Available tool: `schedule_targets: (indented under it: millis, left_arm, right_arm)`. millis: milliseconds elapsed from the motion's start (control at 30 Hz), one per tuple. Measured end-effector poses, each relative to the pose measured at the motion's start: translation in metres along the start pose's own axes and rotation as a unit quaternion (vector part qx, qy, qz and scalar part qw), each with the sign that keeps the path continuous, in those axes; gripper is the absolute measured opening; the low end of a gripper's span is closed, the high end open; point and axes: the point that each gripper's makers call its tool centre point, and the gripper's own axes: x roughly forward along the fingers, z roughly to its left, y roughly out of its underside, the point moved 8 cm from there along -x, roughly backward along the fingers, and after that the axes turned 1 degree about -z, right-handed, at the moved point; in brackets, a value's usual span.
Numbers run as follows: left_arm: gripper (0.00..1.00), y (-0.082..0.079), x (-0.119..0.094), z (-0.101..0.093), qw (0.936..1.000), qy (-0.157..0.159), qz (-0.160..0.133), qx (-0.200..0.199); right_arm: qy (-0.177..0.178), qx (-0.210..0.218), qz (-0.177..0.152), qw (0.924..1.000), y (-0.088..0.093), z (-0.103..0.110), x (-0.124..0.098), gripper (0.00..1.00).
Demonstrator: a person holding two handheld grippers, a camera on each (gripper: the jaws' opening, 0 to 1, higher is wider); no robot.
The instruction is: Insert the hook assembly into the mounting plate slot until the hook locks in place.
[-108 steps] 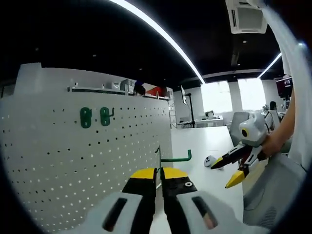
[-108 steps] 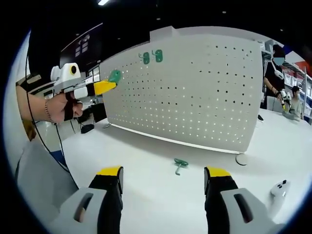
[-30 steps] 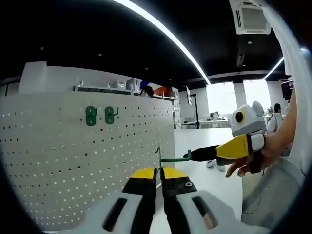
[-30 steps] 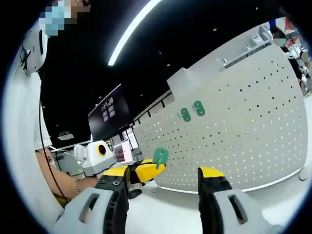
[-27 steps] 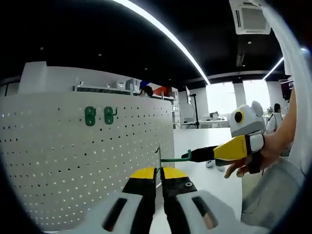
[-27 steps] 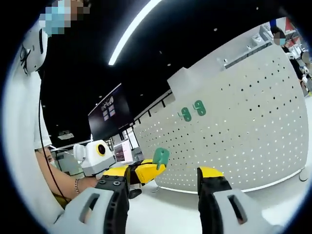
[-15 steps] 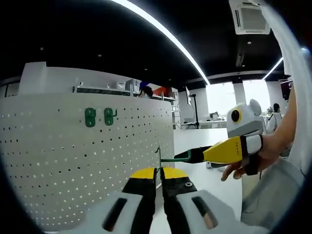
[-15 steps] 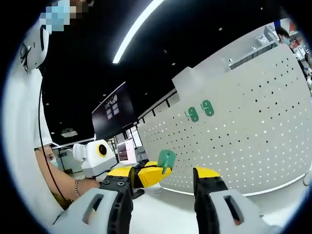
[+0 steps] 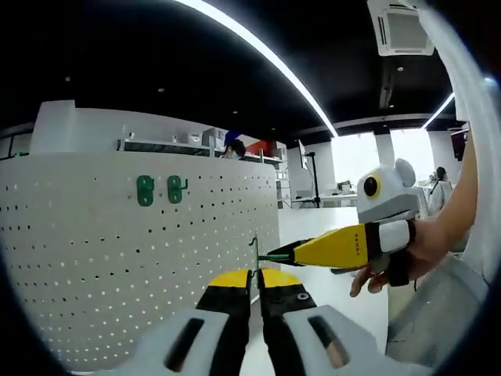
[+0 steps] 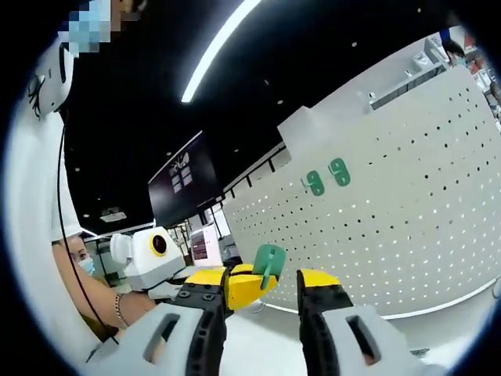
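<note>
Two grippers meet at the green hook (image 9: pixel 269 256): left gripper (image 9: pixel 256 279) clamps its plate, rod lying sideways along the pegboard (image 9: pixel 117 258); right gripper (image 10: pixel 262 282) jaws part-open around it.

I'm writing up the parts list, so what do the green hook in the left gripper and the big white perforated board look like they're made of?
The green hook: a thin rod with a matte, even green coat, probably painted or plastic-coated metal wire; its flat plate end looks like moulded plastic. The perforated board: a smooth white sheet with regular punched holes and a slight sheen, probably painted sheet metal, though plastic can't be ruled out.
</note>
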Motion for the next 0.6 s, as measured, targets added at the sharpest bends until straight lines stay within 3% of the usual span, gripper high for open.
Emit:
schedule_targets:
  millis: [600]
  left_arm:
    - [0.04, -0.0015, -0.0026, -0.0007, 1.0000, -0.001, 0.001, 0.003]
  right_arm:
    - [0.002, -0.002, 0.002, 1.0000, 0.0019, 0.0009, 0.0090, 0.13]
